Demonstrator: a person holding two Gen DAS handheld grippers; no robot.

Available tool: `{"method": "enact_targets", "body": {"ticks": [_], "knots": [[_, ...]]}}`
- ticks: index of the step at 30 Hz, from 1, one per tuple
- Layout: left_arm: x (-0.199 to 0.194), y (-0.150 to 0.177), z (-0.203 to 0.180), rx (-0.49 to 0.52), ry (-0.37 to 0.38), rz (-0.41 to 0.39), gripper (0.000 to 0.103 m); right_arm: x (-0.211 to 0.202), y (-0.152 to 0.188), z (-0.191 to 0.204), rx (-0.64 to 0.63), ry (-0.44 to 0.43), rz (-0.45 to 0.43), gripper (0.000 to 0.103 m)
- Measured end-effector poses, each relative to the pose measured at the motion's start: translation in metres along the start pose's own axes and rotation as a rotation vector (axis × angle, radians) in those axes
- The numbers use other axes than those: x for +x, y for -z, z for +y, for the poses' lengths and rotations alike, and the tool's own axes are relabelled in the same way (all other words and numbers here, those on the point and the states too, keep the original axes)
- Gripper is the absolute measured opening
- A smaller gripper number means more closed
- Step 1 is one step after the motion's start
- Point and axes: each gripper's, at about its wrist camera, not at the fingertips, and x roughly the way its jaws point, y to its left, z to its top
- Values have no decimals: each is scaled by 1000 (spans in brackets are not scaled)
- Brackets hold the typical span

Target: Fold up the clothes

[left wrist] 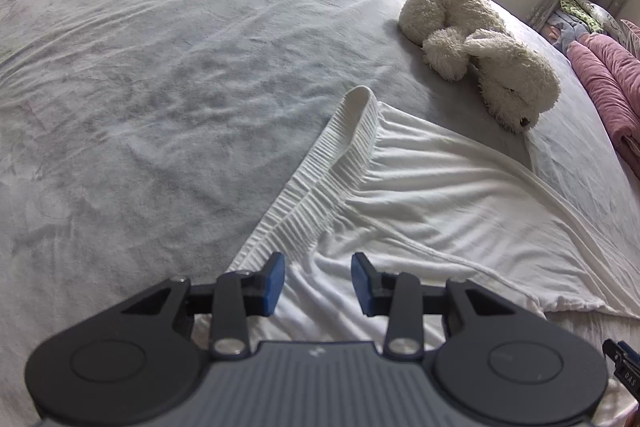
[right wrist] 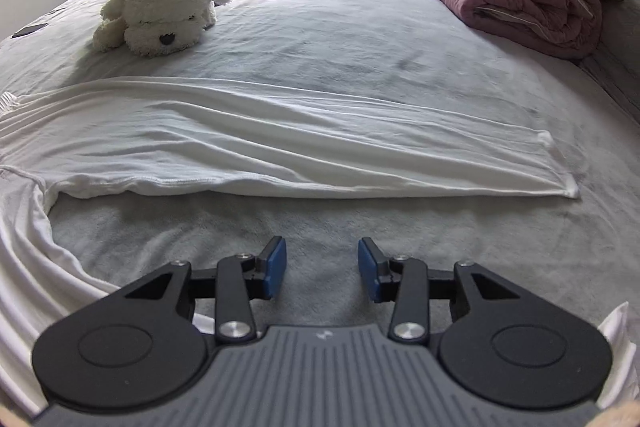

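Left hand-held gripper (left wrist: 318, 283) released, jaws apart, low over the trousers (left wrist: 420, 203) near their ribbed waistband (left wrist: 340, 155). Right hand-held gripper (right wrist: 322, 269) also released, hovering over bare bed (right wrist: 360, 67) between the two legs. Trousers white, spread flat, wrinkled; plush dog (right wrist: 160, 13) just beyond.
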Motion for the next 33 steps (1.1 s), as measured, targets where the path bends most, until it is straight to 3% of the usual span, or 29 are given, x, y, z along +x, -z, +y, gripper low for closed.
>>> {"method": "enact_targets", "body": {"ticks": [6,13,18,20,22,26,28,33], "knots": [[-6,3,10,-20,10,1,38,-18,1,20,34,-96,-34,43],[-8,4,22,-42,18,4,38,-19,-22,114,-93,-324,-69,43],[-9,2,32,-49,13,2,37,8,-25,166,-166,-352,-13,37],[-10,1,34,-35,12,-2,29,10,-19,177,-215,-313,-42,38],[-11,-1,36,-40,19,-6,27,9,-21,173,-204,-306,-44,33],[-10,-7,40,-72,42,-12,27,7,-25,147,-95,-286,-35,33],[-10,-9,43,-87,54,-15,27,3,-19,137,-65,-316,-29,33],[-9,-16,48,-127,84,-22,35,-18,0,129,-117,-327,-49,37]]}}
